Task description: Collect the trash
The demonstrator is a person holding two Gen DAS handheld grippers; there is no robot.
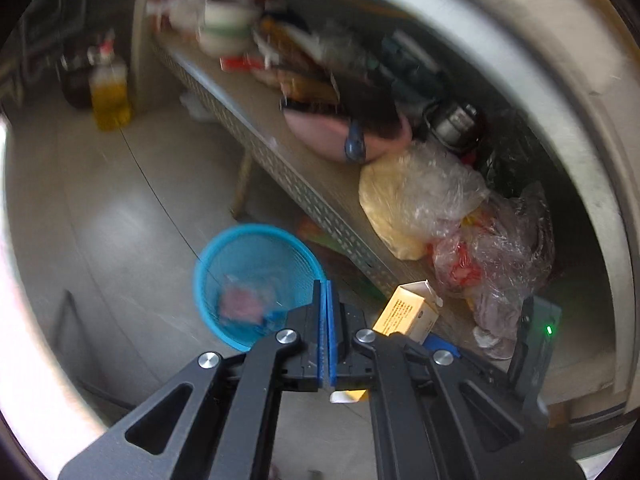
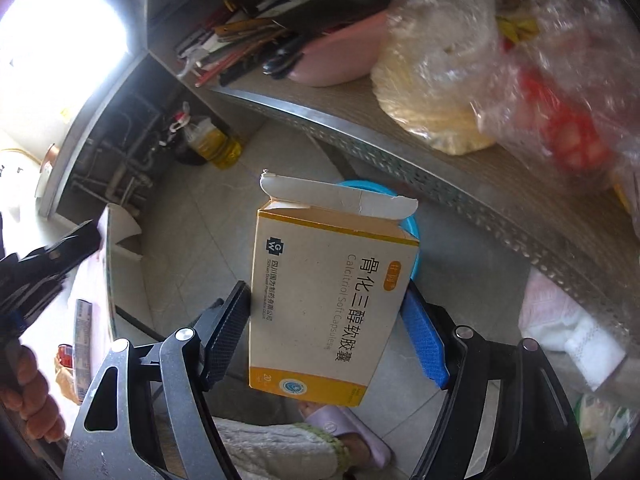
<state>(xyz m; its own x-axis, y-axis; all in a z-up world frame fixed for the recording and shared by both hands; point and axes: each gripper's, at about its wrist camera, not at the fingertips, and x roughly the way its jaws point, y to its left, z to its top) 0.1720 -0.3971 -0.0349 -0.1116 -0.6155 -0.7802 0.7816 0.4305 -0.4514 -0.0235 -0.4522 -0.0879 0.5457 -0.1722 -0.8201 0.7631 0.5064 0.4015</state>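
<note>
A blue mesh wastebasket point(image 1: 256, 280) stands on the tiled floor at the lower middle of the left wrist view, and inside it lies a crumpled pinkish wrapper point(image 1: 244, 306) with a bit of blue beside it; the blur hides what exactly it is. In the right wrist view only a blue sliver of that basket's rim point(image 2: 412, 228) shows, behind the box. The medicine box point(image 2: 328, 300), yellow and cream with its top flap torn open, sits at the centre of the right wrist frame, clamped between the fingers of the right gripper point(image 2: 326, 336), one pad on each long side, tilted a little with its open end toward the top of the frame. The same box point(image 1: 408, 312) shows at the lower right of the left wrist view, just beside the shelf's edge. The left gripper point(image 1: 326, 332) points down toward the floor near the basket, its blue pads pressed flat together with nothing between them. On the perforated metal shelf point(image 1: 280, 168) running across the upper right rest a pink basin point(image 1: 340, 132) holding dark clutter and clear plastic bags point(image 1: 424, 196) with yellow and red contents. A bottle of yellow oil point(image 1: 110, 96) stands on the floor at the upper left. A hand point(image 2: 28, 392) shows at the lower left edge of the right wrist view.
</note>
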